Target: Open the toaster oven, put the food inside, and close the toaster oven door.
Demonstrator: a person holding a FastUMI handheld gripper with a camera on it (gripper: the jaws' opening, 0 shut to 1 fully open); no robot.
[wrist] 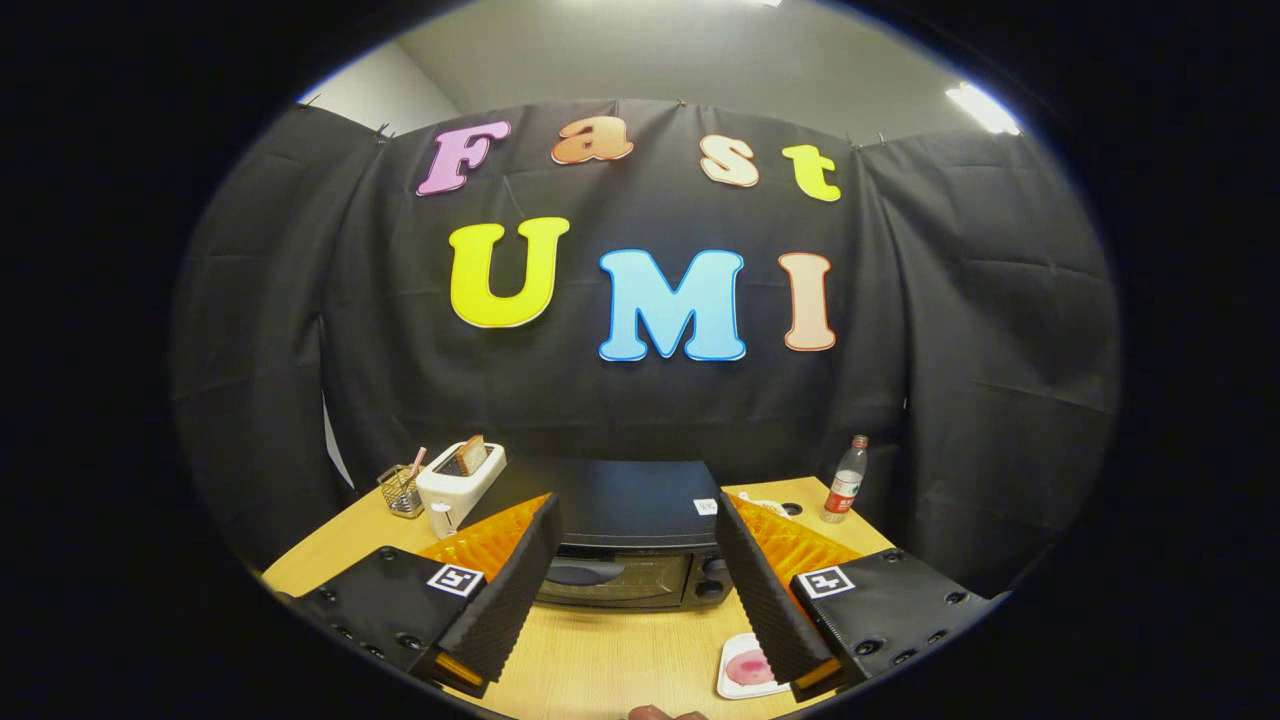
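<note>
A black toaster oven (625, 545) stands on the wooden table (600, 660), just beyond my fingers, with its glass door closed. A small white plate (738, 688) holding a pink round piece of food (749, 667) lies on the table beside the inner edge of my right finger (765, 600). My gripper (635, 665) is open, held above the table in front of the oven, with nothing between the fingers.
A white pop-up toaster (460, 482) with a slice of bread stands behind and left of the oven, next to a wire basket (402, 490). A plastic bottle (846, 480) stands at the back right. A fingertip (655, 713) of a person shows at the table's near edge.
</note>
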